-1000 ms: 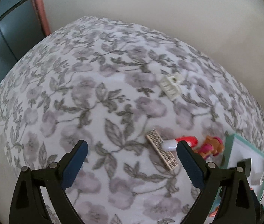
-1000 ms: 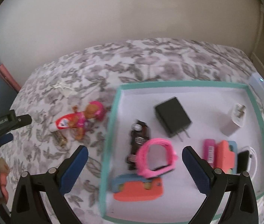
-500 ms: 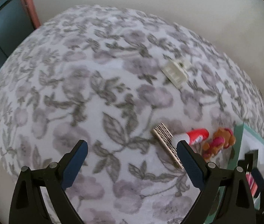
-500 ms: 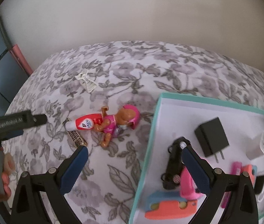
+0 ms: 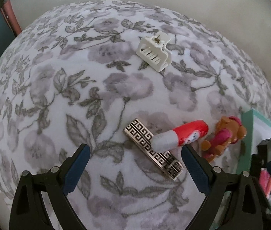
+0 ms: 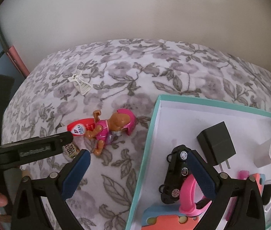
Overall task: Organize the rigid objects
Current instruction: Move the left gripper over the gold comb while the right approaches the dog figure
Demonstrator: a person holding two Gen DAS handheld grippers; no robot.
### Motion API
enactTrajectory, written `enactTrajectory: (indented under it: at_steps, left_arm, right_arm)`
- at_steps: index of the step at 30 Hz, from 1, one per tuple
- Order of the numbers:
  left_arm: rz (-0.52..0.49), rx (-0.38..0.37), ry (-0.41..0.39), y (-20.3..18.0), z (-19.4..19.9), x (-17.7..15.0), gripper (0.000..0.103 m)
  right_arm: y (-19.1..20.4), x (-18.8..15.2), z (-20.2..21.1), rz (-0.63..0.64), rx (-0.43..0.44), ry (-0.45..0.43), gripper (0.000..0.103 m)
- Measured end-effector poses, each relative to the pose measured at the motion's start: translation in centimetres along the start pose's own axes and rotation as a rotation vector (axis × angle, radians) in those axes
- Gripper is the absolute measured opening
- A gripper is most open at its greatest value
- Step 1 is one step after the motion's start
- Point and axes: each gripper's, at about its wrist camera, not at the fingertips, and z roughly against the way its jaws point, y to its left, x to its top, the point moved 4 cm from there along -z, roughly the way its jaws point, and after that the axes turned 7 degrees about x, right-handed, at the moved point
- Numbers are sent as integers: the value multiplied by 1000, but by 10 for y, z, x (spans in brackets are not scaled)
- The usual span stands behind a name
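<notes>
1. Floral grey-and-white bedcover [image 5: 62, 99] over a soft surface, plain pale wall behind; loose items lie on the fabric, and a teal-rimmed white tray [image 6: 152, 122] sits at the right.
2. Item apparently next in hand: the red tube with a grey-white cap [image 5: 179, 136], lying on its side near the tray, its cap end resting across a flat gold-and-black key-pattern bar [image 5: 152, 149]. Judged light, stiff and smooth, liable to roll or slip; best taken across the red barrel, clear of the cap.
3. Key-pattern bar: thin and rigid, lying flat on plush cloth; judged awkward to lift except by its long edges.
4. Brown-and-pink toy figure [image 6: 112, 128] lies just beside the tube, between it and the tray wall.
5. White plastic claw hair clip [image 5: 154, 53] lies well apart, further up the cover.
6. Left gripper [image 5: 135, 159]: jaws spread wide, empty, low over bar and tube.
7. Right gripper [image 6: 138, 163]: jaws spread, empty, straddling the tray rim above a black toy car [image 6: 175, 172].
</notes>
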Motion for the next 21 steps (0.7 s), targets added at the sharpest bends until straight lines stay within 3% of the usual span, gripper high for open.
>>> enactTrajectory:
  at_steps: [6, 21]
  left_arm:
    - [-24, 31, -2, 1, -5, 0, 96]
    - [6, 67, 100, 56, -9, -4, 96]
  right_arm:
    - [-2, -2, 2, 9, -8, 0, 102]
    - [10, -5, -4, 73, -10, 19, 102]
